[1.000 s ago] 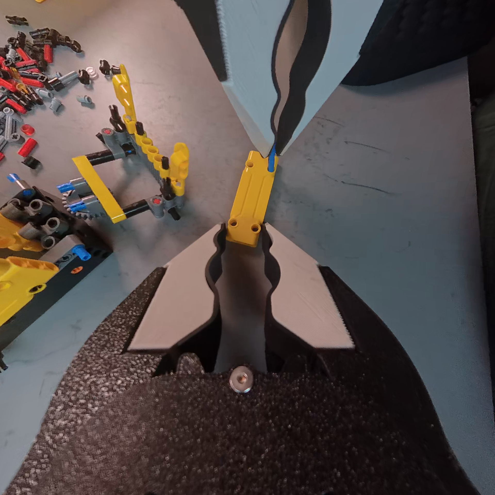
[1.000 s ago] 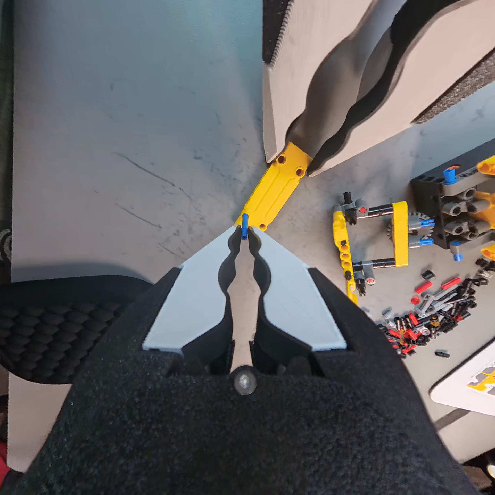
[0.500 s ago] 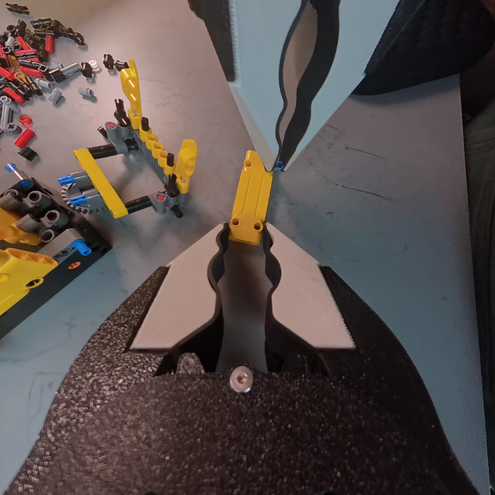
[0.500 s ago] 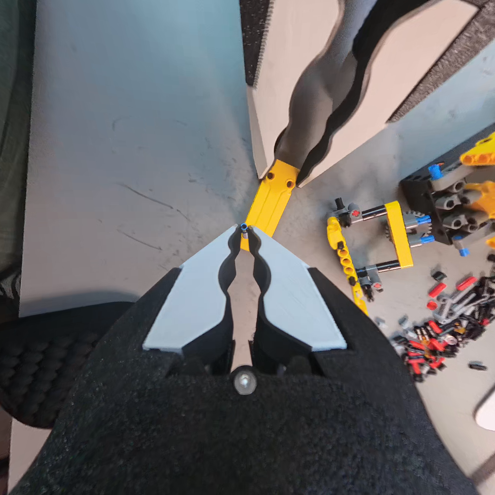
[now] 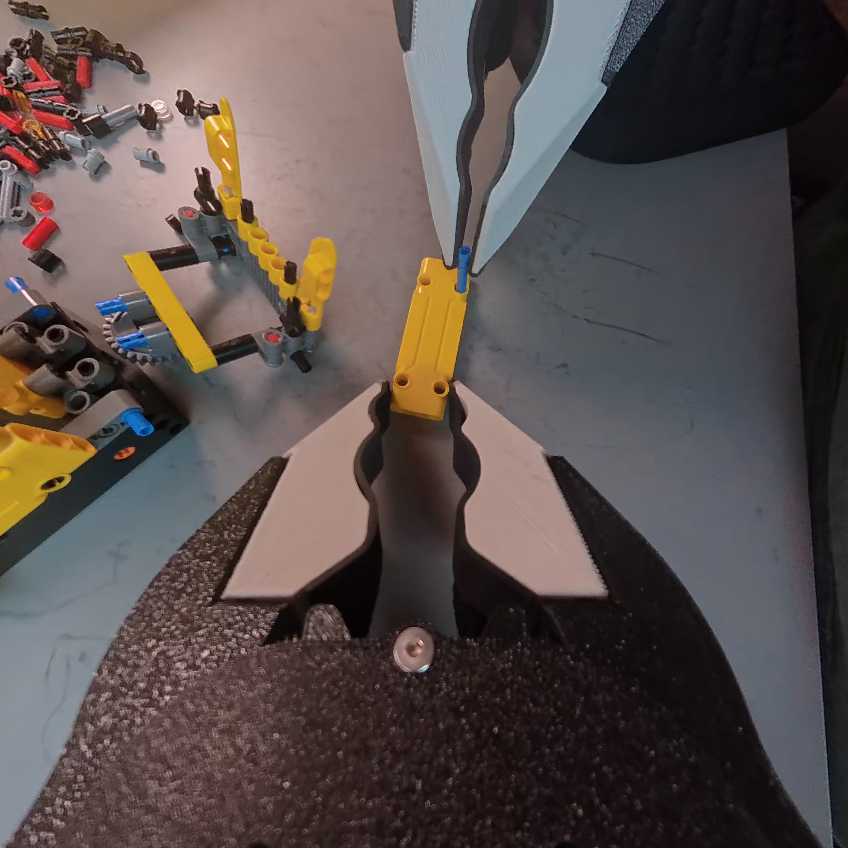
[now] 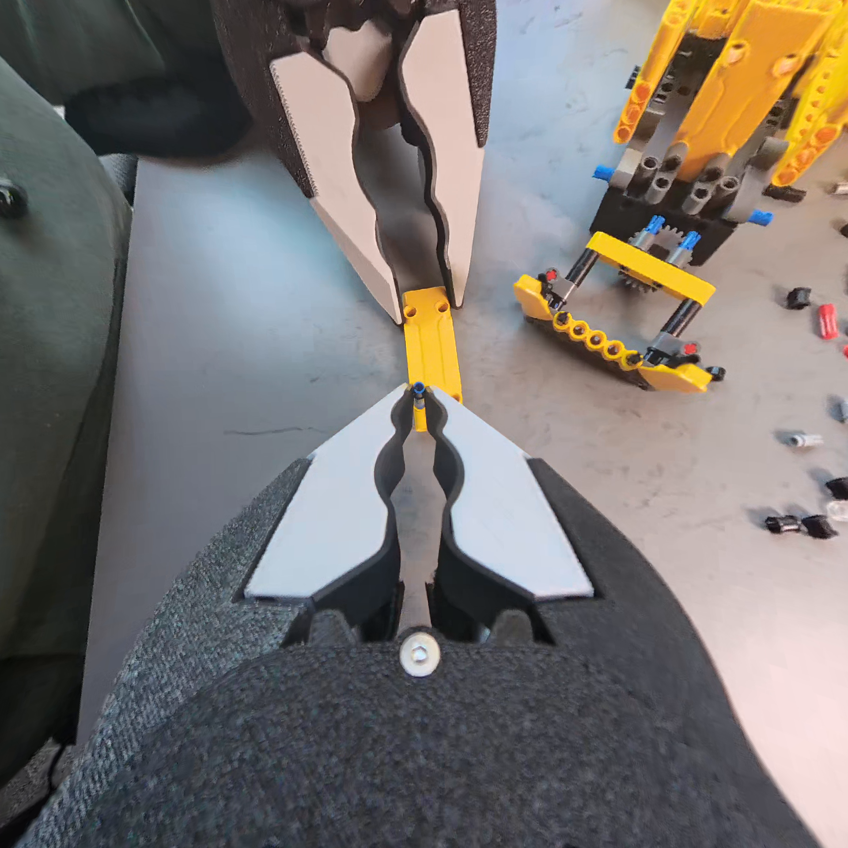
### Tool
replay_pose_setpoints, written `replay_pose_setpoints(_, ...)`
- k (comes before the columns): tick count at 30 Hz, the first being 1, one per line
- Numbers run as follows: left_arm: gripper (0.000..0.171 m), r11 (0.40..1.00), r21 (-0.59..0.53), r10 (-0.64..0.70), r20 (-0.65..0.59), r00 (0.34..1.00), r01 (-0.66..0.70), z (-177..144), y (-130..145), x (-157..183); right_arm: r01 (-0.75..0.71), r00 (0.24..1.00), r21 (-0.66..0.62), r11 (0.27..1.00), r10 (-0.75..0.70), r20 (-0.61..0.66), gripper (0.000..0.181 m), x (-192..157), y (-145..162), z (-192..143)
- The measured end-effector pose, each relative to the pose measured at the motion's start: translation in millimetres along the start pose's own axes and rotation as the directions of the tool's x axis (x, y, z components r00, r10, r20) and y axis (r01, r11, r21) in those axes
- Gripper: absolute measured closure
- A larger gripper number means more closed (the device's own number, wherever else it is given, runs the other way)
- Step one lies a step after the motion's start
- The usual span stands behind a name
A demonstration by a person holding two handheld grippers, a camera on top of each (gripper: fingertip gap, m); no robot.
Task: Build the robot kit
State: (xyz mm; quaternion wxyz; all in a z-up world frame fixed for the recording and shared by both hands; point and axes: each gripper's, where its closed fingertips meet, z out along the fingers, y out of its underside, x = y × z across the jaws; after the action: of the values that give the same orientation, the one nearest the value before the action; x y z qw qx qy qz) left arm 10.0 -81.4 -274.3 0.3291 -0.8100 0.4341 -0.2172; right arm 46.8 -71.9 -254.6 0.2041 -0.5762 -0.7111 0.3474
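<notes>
My left gripper (image 5: 420, 397) is shut on the near end of a flat yellow panel piece (image 5: 433, 335) and holds it out over the grey table (image 5: 619, 413). My right gripper (image 6: 417, 394) is shut on a small blue pin (image 6: 418, 389). In the left wrist view the right gripper (image 5: 463, 270) comes down from above, and the blue pin (image 5: 462, 268) stands in a hole at the panel's far right corner. In the right wrist view the left gripper (image 6: 424, 303) grips the far end of the yellow panel (image 6: 431, 348).
A yellow and grey frame assembly (image 5: 229, 293) lies left of the panel; it also shows in the right wrist view (image 6: 619, 316). A larger black and yellow model (image 5: 55, 390) stands at the left edge. Loose red, black and grey small parts (image 5: 46, 105) are scattered at the far left. A dark sleeve (image 6: 55, 321) is at the left. About 5 cm separates my left fingertips from my right.
The right gripper has swung round and tilted, and the blue pin now stands upright in the panel's corner hole. The left gripper keeps its hold on the panel.
</notes>
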Motion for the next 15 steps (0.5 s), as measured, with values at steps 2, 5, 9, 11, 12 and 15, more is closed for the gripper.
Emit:
replay_pose_setpoints(2,0.147,1.000,0.000,-0.003,0.000,1.000,0.003,0.0,0.0,0.0,-0.003,1.000,0.006,1.000,0.003,-0.013,0.178,0.7,0.8,-0.8)
replay_pose_setpoints(5,0.147,1.000,0.001,-0.006,0.002,1.000,0.006,0.0,0.0,-0.2,0.085,0.996,-0.059,0.995,-0.087,-0.030,0.178,-1.5,0.3,0.0)
replay_pose_setpoints(9,0.147,1.000,-0.001,-0.008,0.003,1.000,0.008,0.0,0.1,0.2,0.160,0.985,-0.157,0.975,-0.167,-0.032,0.178,-1.4,0.3,0.5)
replay_pose_setpoints(11,0.147,1.000,-0.003,-0.006,0.004,1.000,0.006,0.0,0.1,0.5,0.205,0.976,-0.205,0.957,-0.214,-0.023,0.178,-2.7,-0.7,2.1)
replay_pose_setpoints(12,0.147,1.000,-0.003,-0.006,0.004,1.000,0.006,0.0,0.1,0.5,0.225,0.972,-0.223,0.949,-0.233,-0.013,0.178,-3.6,-0.7,2.6)
replay_pose_setpoints(15,0.147,1.000,0.001,-0.010,0.004,1.000,0.010,0.1,0.2,0.0,0.234,0.971,-0.251,0.939,-0.238,0.013,0.178,-4.0,1.2,1.6)
